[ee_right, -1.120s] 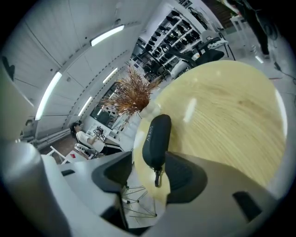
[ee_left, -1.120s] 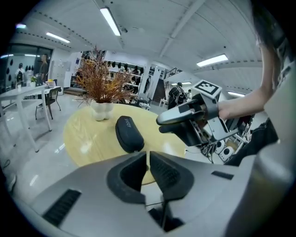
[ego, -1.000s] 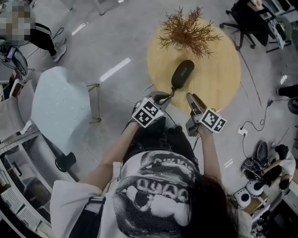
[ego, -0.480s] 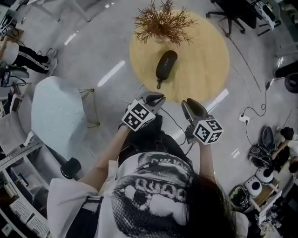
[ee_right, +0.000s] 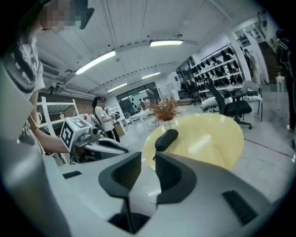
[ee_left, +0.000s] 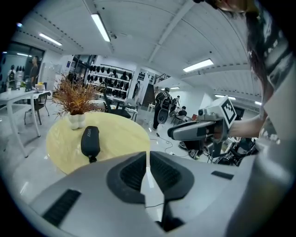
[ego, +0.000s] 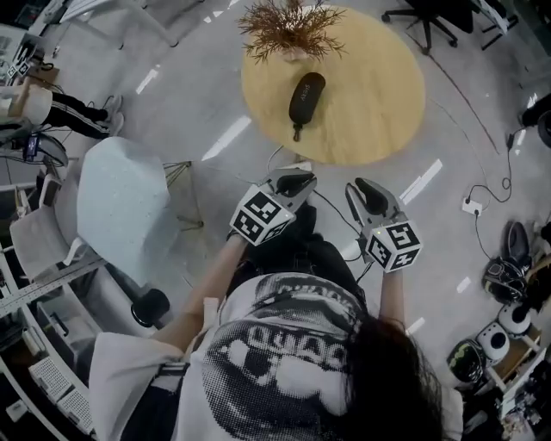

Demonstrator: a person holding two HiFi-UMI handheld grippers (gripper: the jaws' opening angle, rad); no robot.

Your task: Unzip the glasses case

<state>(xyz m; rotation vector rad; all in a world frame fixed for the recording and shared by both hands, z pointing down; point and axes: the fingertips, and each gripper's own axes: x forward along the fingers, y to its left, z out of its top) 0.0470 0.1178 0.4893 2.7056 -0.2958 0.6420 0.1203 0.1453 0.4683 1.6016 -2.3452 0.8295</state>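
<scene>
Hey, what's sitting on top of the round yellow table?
On the table lie a black glasses case and, near one end of it, a dried plant in a white pot. The case is closed, so its inside is hidden.

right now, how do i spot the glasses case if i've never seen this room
Find the round yellow table. Only two things sit on it: a dried brown plant in a pale pot at the far edge, and the glasses case just in front of it. The case is the dark, long, rounded one lying flat.
</scene>
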